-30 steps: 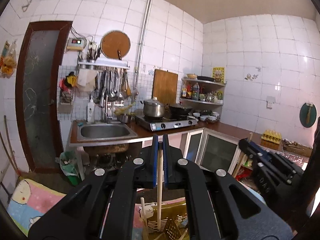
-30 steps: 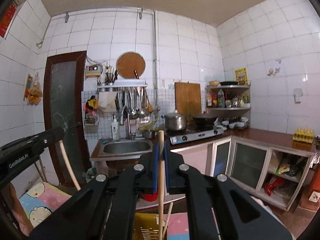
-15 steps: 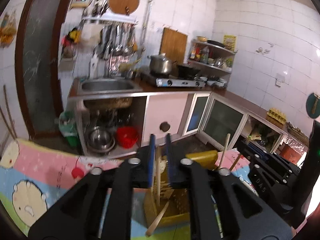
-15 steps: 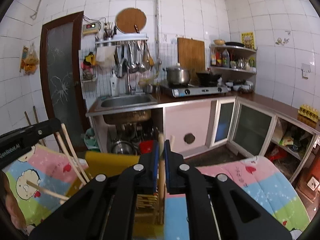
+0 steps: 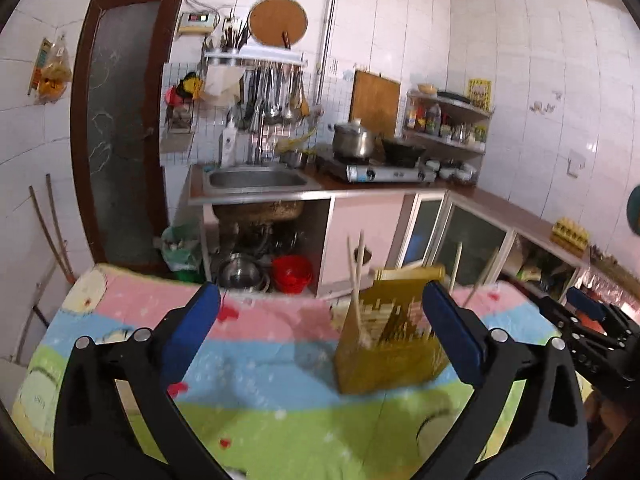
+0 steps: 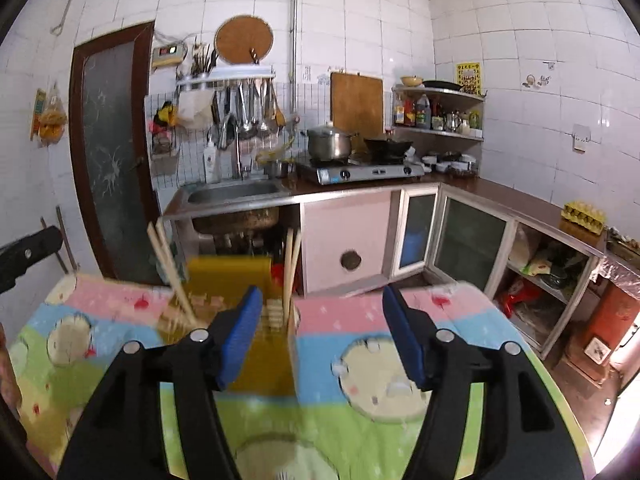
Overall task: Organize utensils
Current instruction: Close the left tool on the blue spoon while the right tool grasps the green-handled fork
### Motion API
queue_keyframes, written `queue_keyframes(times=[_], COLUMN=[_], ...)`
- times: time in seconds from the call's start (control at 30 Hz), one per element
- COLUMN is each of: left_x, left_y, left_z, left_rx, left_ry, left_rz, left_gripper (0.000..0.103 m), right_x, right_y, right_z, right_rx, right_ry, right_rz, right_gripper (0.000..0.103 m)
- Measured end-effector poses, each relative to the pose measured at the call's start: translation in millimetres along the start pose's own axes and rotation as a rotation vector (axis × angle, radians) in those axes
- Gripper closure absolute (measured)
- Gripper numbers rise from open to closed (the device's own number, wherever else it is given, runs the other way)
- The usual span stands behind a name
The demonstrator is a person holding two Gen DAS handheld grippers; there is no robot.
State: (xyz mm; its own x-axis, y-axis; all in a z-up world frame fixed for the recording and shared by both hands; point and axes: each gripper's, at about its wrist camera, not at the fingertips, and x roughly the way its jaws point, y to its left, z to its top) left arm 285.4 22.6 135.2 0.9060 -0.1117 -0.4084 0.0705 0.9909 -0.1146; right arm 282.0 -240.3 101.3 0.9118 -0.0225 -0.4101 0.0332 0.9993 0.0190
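A yellow slotted utensil holder (image 5: 390,328) stands on the cartoon-print cloth (image 5: 256,364). Wooden chopsticks (image 5: 354,280) stick up out of it. In the right wrist view the holder (image 6: 240,300) is at centre left with chopsticks (image 6: 290,272) in it. My left gripper (image 5: 320,332) is wide open and empty, just in front of the holder. My right gripper (image 6: 322,332) is wide open and empty, to the right of the holder. The right gripper also shows at the right edge of the left wrist view (image 5: 592,328).
Behind the clothed table stand a sink counter (image 5: 256,188), a gas stove (image 5: 372,172) with a pot, and cupboards (image 6: 472,240). A dark door (image 6: 108,140) is at the left. Pans and a red bucket (image 5: 292,272) sit under the sink.
Both grippers were shut on upright chopsticks and lowered toward the holder. Both have now opened wide; the chopsticks stand in the holder.
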Motion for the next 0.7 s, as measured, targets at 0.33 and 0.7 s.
queue_keyframes(times=[0.33,0.7], left_x=[14,28], left_y=[18,19], left_z=[-103,-171], left_rx=[0.026,0.097], left_ry=[0.212,0.359], left_rz=[0.066,0.133], left_gripper=[0.005,0.005], right_x=[1,8], right_y=[16,38], right_z=[-108,-155], right_rx=[0.009,-0.006], right_ry=[0.204,0.318], right_rz=[0.025,0.048], right_gripper=[0.041,0.041])
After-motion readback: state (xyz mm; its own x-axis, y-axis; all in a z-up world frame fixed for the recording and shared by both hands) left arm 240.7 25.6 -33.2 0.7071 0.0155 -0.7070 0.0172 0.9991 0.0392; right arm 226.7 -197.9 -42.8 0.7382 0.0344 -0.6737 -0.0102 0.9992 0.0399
